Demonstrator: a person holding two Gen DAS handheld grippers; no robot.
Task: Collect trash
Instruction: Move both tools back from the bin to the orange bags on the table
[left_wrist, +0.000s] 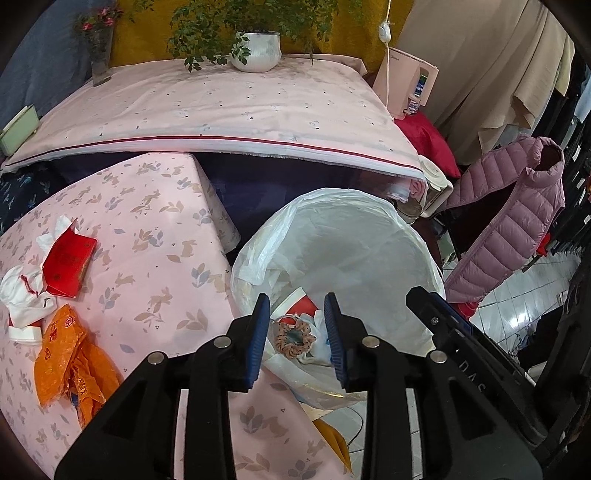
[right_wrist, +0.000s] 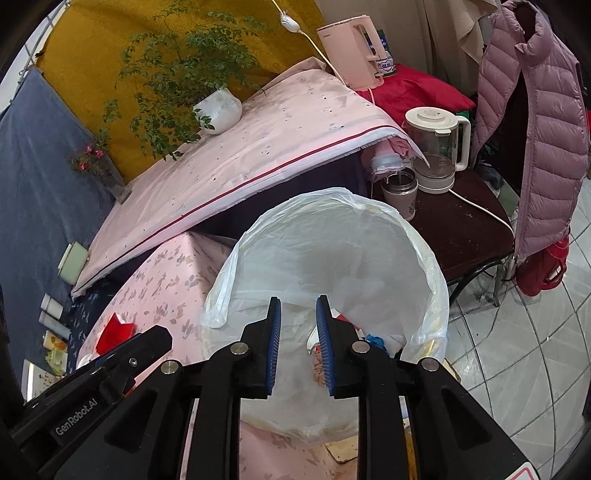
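A bin lined with a white plastic bag (left_wrist: 351, 236) stands beside the low pink-clothed table (left_wrist: 155, 266); it also shows in the right wrist view (right_wrist: 332, 236). Inside lie a paper cup (left_wrist: 295, 301), a brown scrunchie-like ring (left_wrist: 293, 338) and white scraps. My left gripper (left_wrist: 297, 338) is open and empty above the bin's near rim. My right gripper (right_wrist: 297, 339) is open and empty over the bin; it also shows in the left wrist view (left_wrist: 443, 321). On the table lie a red packet (left_wrist: 70, 262), white tissues (left_wrist: 22, 295) and an orange plastic bag (left_wrist: 70, 365).
A larger pink-covered table (left_wrist: 221, 107) with a potted plant (left_wrist: 256, 50) stands behind. A dark side table (right_wrist: 461, 218) holds a kettle (right_wrist: 436, 151) and a cup (right_wrist: 400, 192). A pink puffer jacket (right_wrist: 539, 122) hangs at the right over tiled floor.
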